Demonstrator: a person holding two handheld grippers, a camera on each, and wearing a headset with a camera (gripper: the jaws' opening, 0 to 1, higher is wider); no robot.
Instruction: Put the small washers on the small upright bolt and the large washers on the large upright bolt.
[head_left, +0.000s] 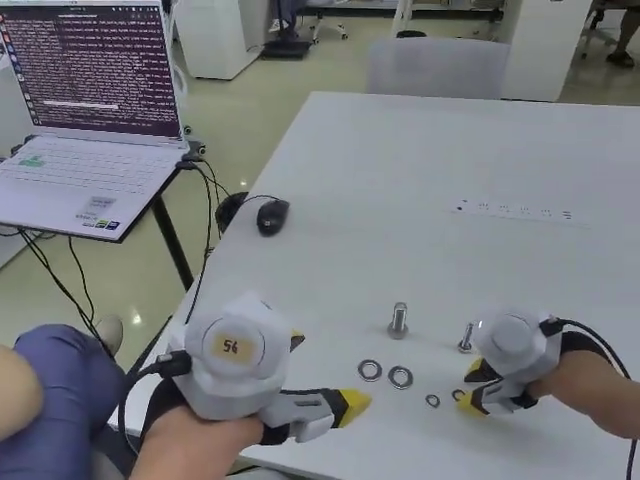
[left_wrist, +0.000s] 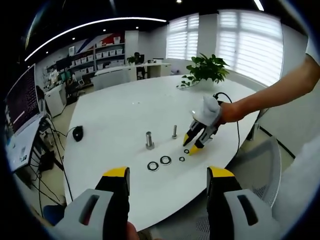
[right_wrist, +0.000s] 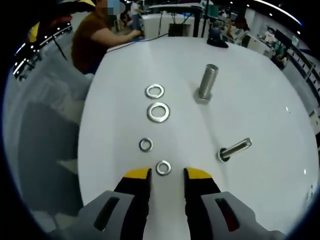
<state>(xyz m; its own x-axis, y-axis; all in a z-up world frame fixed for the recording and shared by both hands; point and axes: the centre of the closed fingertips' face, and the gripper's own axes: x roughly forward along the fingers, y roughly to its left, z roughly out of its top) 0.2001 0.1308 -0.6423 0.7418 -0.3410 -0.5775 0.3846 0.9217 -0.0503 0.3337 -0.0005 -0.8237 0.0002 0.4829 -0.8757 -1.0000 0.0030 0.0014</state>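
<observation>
Small silver metal washers (right_wrist: 145, 144), two: flat on white desk (right_wrist: 260, 100), near large upright steel bolt (right_wrist: 207, 82), past two large silver washers (right_wrist: 158, 112). Small upright bolt (right_wrist: 235, 149): beside large bolt. Right gripper (right_wrist: 167, 175): fingers slightly apart, empty, tips at one small washer. Left gripper (left_wrist: 168, 175): fingers wide open, empty, well apart from large bolt.

right gripper (right_wrist: 166, 176): we see yellow-tipped jaws parted, narrow gap, nothing gripped
near small washer (right_wrist: 163, 167): flat, just ahead of that gap
second small washer (right_wrist: 145, 144): further out, slightly left
near large washer (right_wrist: 158, 112): flat, beyond the small ones
far large washer (right_wrist: 154, 91): just past it, not touching
large bolt (right_wrist: 207, 82): upright, right of the large washers
small bolt (right_wrist: 234, 149): standing on its head, right of the small washers
table (right_wrist: 250, 100): white
</observation>
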